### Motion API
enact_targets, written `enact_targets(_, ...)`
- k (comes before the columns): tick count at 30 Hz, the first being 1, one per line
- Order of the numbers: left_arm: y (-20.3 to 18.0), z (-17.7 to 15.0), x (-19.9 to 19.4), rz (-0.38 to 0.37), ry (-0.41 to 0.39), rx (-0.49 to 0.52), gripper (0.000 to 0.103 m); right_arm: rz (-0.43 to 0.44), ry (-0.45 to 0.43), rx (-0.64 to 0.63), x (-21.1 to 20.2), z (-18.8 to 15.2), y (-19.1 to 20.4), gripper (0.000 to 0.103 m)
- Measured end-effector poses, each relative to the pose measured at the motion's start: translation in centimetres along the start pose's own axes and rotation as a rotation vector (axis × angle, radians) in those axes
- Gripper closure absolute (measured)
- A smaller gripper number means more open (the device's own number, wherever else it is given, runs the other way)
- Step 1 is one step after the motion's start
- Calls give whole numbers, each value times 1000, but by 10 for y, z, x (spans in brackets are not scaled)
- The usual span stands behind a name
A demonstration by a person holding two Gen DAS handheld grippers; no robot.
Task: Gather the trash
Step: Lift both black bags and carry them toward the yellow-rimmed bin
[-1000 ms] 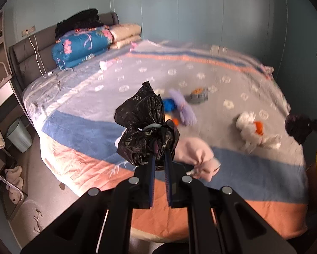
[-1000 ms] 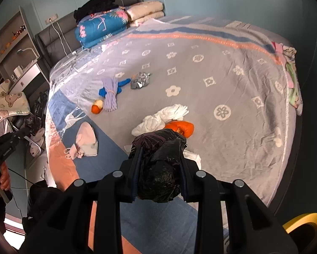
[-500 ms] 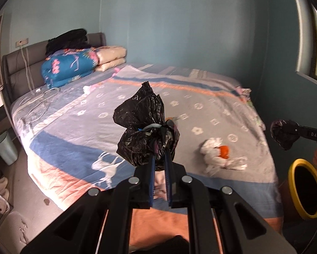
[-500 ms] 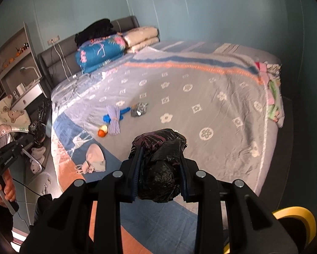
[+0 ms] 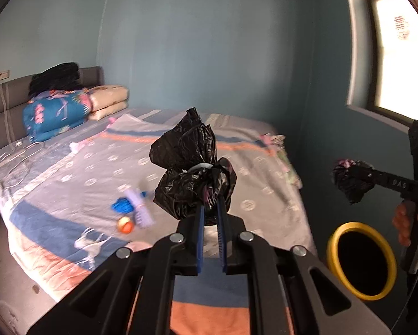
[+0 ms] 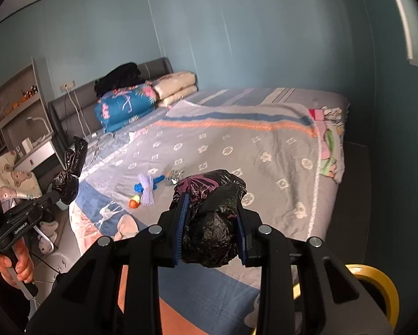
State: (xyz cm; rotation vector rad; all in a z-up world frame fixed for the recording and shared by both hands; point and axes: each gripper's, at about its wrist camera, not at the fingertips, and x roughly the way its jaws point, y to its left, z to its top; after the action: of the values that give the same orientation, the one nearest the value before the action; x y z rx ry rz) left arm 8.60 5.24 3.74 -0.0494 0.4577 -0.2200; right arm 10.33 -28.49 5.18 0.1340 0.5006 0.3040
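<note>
Our left gripper (image 5: pixel 210 215) pinches a tied black bag (image 5: pixel 192 167); our right gripper (image 6: pixel 211 229) clamps a black bundle (image 6: pixel 211 220) above the bed (image 6: pixel 264 145), near the yellow-rimmed bin (image 5: pixel 362 259).

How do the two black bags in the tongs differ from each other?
The left tongs' bag is tied at a neck, with a loose tuft sticking up above it; the right tongs' bag is a rounded bundle with no tuft showing. The left tongs pinch theirs almost fully closed, while the right tongs stand wider around the bundle's middle. Both bags are crinkled black plastic, held up off the bed.
</note>
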Motion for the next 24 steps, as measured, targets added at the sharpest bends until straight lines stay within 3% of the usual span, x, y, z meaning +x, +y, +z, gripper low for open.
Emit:
enact_targets(10,-69,8,2,-148,-13,50,95,-59,-88,49,-69,-10,-36,74)
enact_targets(24,-154,-11,29,-346,98,119,95,-156,-150,146,-139,-33,-86,74)
